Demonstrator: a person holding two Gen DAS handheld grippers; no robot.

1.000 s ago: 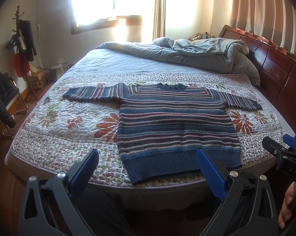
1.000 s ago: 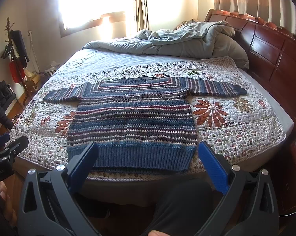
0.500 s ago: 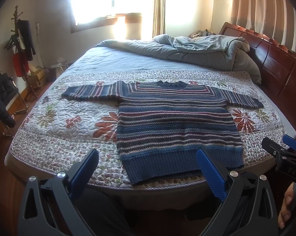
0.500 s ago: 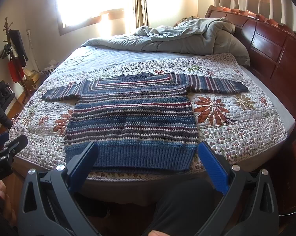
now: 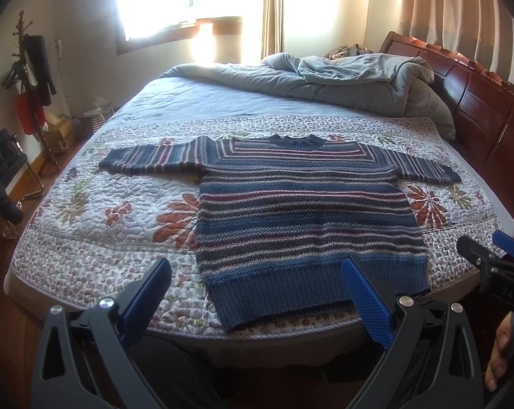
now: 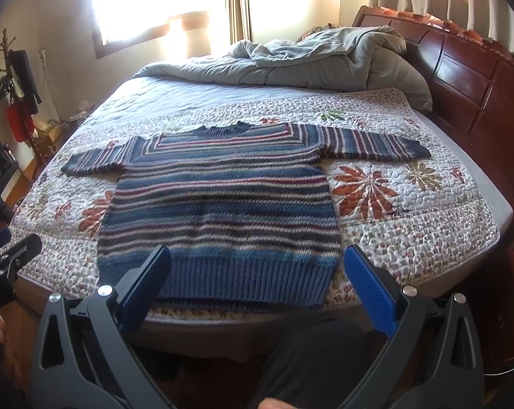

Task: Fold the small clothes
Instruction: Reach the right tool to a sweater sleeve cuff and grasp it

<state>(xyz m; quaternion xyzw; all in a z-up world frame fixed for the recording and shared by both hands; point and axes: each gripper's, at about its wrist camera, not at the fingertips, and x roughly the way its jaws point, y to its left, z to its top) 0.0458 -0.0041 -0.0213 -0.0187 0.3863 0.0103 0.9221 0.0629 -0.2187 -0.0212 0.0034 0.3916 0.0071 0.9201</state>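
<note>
I see the striped knit sweater (image 5: 301,211) spread flat on the floral quilt (image 5: 96,211), hem at the near edge. My left gripper (image 5: 257,293) and right gripper (image 6: 257,283) hang released, empty. It looks soft and floppy; I'd pinch a sleeve cuff.

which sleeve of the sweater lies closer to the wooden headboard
The right-hand sleeve of the striped sweater: its cuff points toward the headboard; the other sleeve points toward the coat rack.

open quilt (image 5: 96,211) flanks sweater (image 5: 301,211), duvet (image 5: 342,81) behind
</note>
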